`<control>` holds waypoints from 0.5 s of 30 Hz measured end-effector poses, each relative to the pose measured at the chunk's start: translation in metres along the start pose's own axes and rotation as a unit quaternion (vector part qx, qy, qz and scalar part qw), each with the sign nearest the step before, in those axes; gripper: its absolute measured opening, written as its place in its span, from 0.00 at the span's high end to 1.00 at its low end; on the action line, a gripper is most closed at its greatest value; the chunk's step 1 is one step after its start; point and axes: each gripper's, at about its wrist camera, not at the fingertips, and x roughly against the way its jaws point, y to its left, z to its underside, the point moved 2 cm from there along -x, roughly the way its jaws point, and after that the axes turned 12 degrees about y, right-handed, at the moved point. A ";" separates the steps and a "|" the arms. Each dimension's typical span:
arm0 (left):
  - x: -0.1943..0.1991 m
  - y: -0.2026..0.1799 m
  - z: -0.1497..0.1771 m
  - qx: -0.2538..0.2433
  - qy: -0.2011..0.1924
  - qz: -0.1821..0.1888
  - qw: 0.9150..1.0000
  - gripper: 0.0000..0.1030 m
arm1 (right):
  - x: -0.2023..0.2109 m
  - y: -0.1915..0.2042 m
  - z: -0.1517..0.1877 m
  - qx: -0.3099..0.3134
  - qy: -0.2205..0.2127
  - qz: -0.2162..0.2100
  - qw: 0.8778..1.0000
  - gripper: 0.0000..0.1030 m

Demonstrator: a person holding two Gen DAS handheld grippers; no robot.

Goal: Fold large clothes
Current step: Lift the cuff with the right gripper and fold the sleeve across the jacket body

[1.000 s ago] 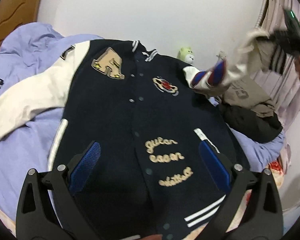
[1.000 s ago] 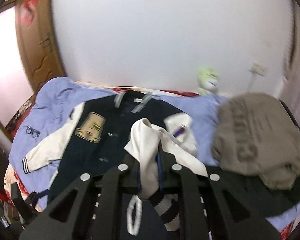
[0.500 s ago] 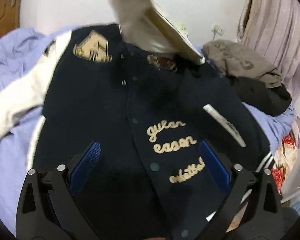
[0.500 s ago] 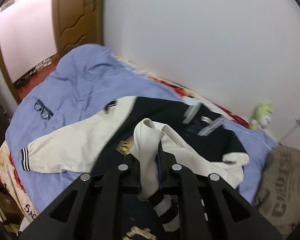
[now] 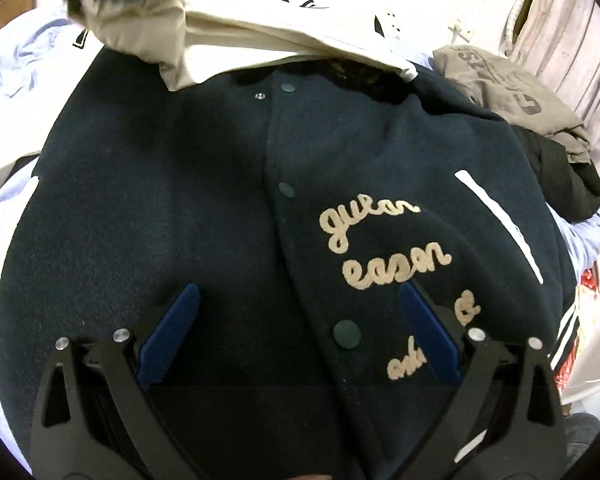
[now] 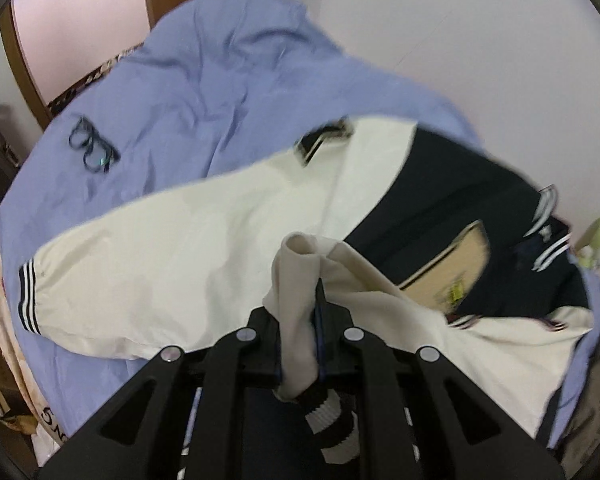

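A navy varsity jacket point(image 5: 204, 208) with cream sleeves lies face up on a bed. My left gripper point(image 5: 296, 336) is open and empty, low over the jacket's lower front by the cream script lettering point(image 5: 384, 248). My right gripper point(image 6: 306, 320) is shut on the cream right sleeve point(image 6: 296, 272) near its striped cuff point(image 6: 336, 432), holding it up across the jacket's chest. That sleeve point(image 5: 228, 12) drapes across the top of the left wrist view. The other sleeve point(image 6: 172, 264) lies spread out to the left on the sheet.
A lilac sheet point(image 6: 204, 80) covers the bed. Black glasses point(image 6: 92, 150) lie on it at the far left. A grey-brown garment point(image 5: 512, 88) over a black one point(image 5: 568, 176) is heaped at the right. A small green plush point(image 6: 598, 244) sits by the wall.
My right gripper has carried the sleeve from the right side leftward across the jacket's chest. My left gripper has come lower and closer over the jacket's front.
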 end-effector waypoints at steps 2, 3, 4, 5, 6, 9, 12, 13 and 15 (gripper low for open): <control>-0.001 0.000 0.001 -0.002 0.002 -0.003 1.000 0.06 | -0.018 0.006 0.004 0.009 0.019 0.001 1.000 0.88; -0.002 0.000 0.001 -0.002 0.003 -0.003 1.000 0.06 | -0.031 0.010 0.007 0.015 0.037 0.002 0.999 0.88; -0.002 0.001 0.001 -0.001 0.003 -0.003 1.000 0.06 | -0.040 0.012 0.009 0.018 0.052 0.000 0.998 0.88; -0.002 0.001 0.001 0.001 0.004 -0.002 1.000 0.06 | -0.049 0.013 0.011 0.020 0.065 -0.001 0.998 0.88; -0.003 0.000 0.000 0.001 0.005 -0.003 1.000 0.06 | -0.056 0.014 0.014 0.022 0.073 0.000 0.997 0.88; -0.005 0.000 -0.002 0.001 0.009 -0.004 1.000 0.06 | -0.053 0.013 0.017 0.019 0.071 -0.004 0.997 0.87; -0.001 0.001 -0.005 0.005 0.011 0.001 1.000 0.06 | -0.031 0.008 0.019 0.005 0.082 -0.025 0.996 0.85; 0.007 0.003 -0.009 0.007 0.008 0.009 1.000 0.06 | -0.021 0.006 0.021 0.006 0.087 -0.029 0.996 0.85; 0.023 0.008 -0.016 0.007 -0.012 0.017 1.000 0.06 | 0.005 0.002 0.026 0.016 0.079 -0.029 0.996 0.84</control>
